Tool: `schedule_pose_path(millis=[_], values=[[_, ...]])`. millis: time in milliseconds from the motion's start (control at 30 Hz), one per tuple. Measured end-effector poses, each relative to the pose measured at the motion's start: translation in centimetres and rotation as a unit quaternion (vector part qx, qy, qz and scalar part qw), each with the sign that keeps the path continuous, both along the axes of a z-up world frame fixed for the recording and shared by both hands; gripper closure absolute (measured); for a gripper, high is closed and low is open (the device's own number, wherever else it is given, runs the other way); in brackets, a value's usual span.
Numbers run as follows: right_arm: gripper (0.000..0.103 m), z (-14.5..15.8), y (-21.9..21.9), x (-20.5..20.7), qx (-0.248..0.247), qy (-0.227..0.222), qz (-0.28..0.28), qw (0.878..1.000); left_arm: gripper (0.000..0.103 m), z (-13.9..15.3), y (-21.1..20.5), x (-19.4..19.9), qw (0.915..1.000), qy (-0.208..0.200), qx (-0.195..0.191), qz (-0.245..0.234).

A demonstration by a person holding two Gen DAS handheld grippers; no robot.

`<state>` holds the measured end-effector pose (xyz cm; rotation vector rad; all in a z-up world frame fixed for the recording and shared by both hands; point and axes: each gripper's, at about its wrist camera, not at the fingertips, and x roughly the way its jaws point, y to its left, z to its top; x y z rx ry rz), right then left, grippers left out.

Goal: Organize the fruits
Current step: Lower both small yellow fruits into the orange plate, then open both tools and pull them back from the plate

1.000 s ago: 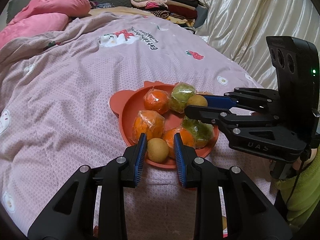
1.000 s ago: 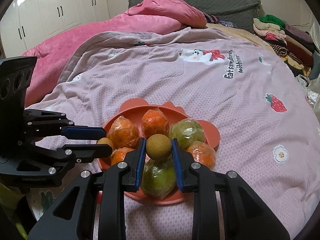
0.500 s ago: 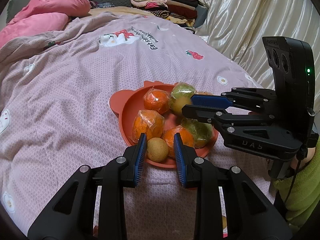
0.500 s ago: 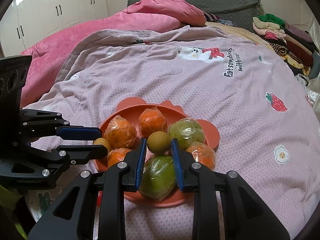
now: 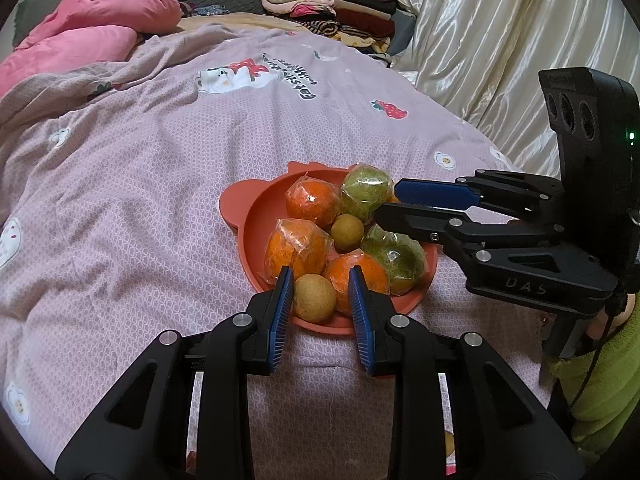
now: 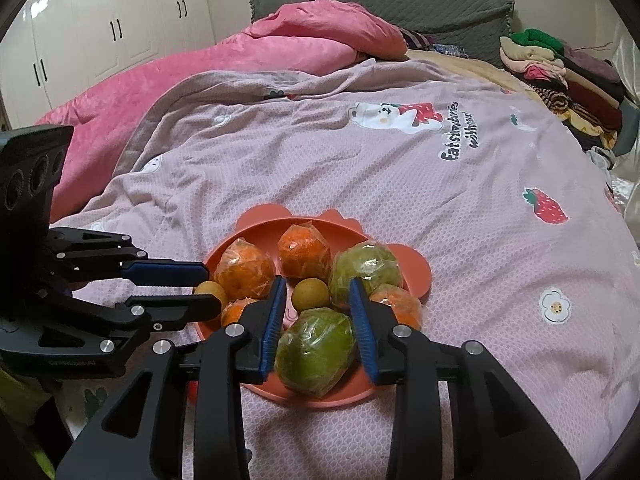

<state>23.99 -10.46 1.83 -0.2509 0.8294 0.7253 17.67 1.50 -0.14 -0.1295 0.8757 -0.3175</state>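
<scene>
An orange bear-eared plate (image 5: 234,206) (image 6: 416,270) lies on the lilac bedspread and holds plastic-wrapped oranges (image 5: 295,249) and green fruits (image 6: 316,350). My left gripper (image 5: 318,300) (image 6: 212,288) is at the plate's near rim, shut on a small brown fruit (image 5: 314,298) (image 6: 209,289). My right gripper (image 6: 316,300) (image 5: 386,203) hovers over the plate with its jaws opening. A second small brown fruit (image 6: 310,295) (image 5: 347,233) lies loose in the plate's middle, just past those fingertips, with a gap on each side.
The bedspread (image 5: 160,160) stretches far beyond the plate. A pink duvet (image 6: 240,60) and a stack of folded clothes (image 5: 332,8) lie at the head end. Cream curtains (image 5: 500,40) hang on one side, white wardrobes (image 6: 100,20) on the other. A green sleeve (image 5: 596,380) shows.
The right gripper sank toward the plate, then spread its jaws and let the small brown fruit go; it now rests among the others. The left gripper has kept still with its fruit.
</scene>
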Motion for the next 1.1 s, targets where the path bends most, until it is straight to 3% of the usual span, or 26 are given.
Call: schedule_pose_path(millis=[1000, 1100], values=[[0.026, 3.0, -1.7, -1.4, 0.029, -0.032, -0.034, 0.998, 0.054, 1.3, -0.5, -0.9, 0.9997, -0.017, 0.016, 0.004], [0.025, 3.2, -1.9, -1.6, 0.029, -0.036, -0.038, 0.998, 0.052, 1.4, -0.5, -1.0, 0.9996, -0.019, 0.017, 0.006]])
